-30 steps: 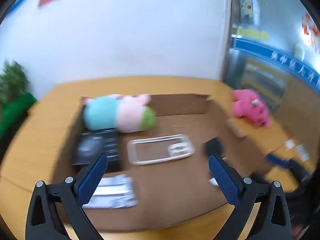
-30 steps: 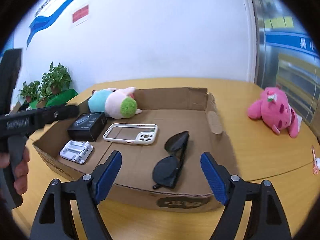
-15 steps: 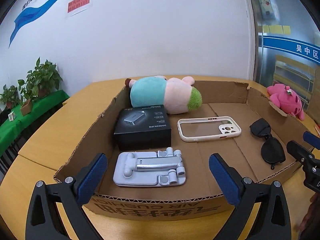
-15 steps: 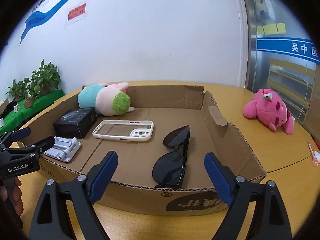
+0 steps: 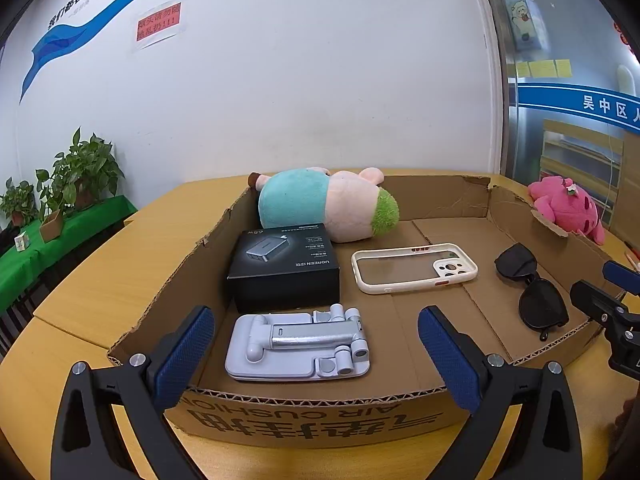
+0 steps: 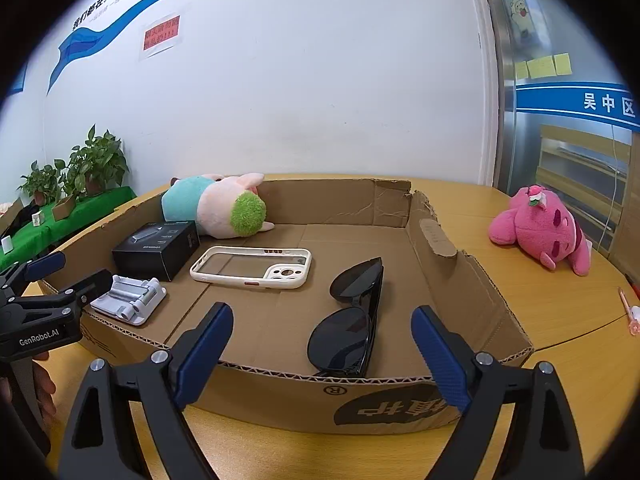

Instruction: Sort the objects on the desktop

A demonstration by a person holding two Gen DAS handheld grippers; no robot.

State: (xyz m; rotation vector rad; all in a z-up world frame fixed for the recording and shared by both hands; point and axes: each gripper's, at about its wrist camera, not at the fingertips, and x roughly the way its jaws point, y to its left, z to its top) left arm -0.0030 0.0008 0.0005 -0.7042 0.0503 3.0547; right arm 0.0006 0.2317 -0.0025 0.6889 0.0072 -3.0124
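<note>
Both grippers hang just in front of the near wall of the cardboard box point(image 5: 312, 420), each with its jaws spread wide and nothing between them. The right gripper point(image 6: 322, 350) has just been opening its jaws further and points at the sunglasses point(image 6: 352, 320), which lie low and centre in its view, close to the near wall. The left gripper point(image 5: 316, 354) faces the grey phone stand point(image 5: 298, 344), lying flat at the lower centre of its view. Behind the stand sits a black charger box point(image 5: 286, 266), with a white phone case point(image 5: 414, 268) to its right and a teal and pink plush toy point(image 5: 326, 204) against the far wall. A pink plush toy point(image 6: 540, 228) lies on the table point(image 6: 540, 312) outside the box, at the right of the frame.

Nothing is lifted yet, so the step looks like choosing a first pick. For the sunglasses, it would be best to clear the box wall first, then close across the bridge or one rim, not the lenses. The folded arms are hard to make out from here, so a gentle squeeze seems wise. The flat stand offers little height; gripping its raised hinge bar should hold better than its thin base.
</note>
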